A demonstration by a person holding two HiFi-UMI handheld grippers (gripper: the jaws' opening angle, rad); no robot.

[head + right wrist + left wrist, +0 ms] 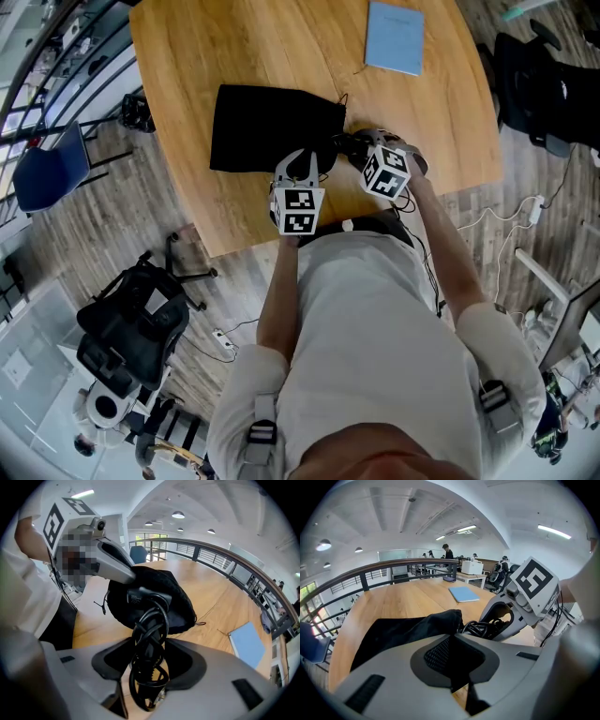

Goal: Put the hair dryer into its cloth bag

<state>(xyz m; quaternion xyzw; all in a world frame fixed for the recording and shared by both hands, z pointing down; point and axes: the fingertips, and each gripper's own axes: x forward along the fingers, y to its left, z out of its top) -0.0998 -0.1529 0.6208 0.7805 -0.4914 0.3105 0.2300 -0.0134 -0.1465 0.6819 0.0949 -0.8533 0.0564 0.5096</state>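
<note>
Far left on the table (187,56) lies the black cloth bag (267,127), flat, closed end to the left and mouth to the right, toward the person.

At that mouth is the L gripper (311,161). Its jaws are nearly together and pinch a fold of the bag's rim, w/ black cloth bunched between the pads, so the near edge is lifted off the wood. It has nothing else in hand.

Just right of it is the hair dryer (145,596), also black. Its front end is up against the open mouth. Black on black, so can't tell how far inside it is, if at all. The cord (149,677) is wrapped in loops round the rear part.

Next comes the R gripper (147,660). Its jaws stand fairly wide but are filled, w/ the pads clamped on the cord-wrapped rear of the dryer.

Key relation: the dryer's long axis runs straight out from the R jaws into the bag mouth, which in the head view means right-to-left. The bag lies dead ahead of the R gripper, w/ no gap to cross. My read is that the R hand does the moving, a push along that axis, while the L only holds the rim open. Likely snag is cord loops catching on the rim.

Far right, well apart from all this, is a blue notebook (395,36), not involved.
</note>
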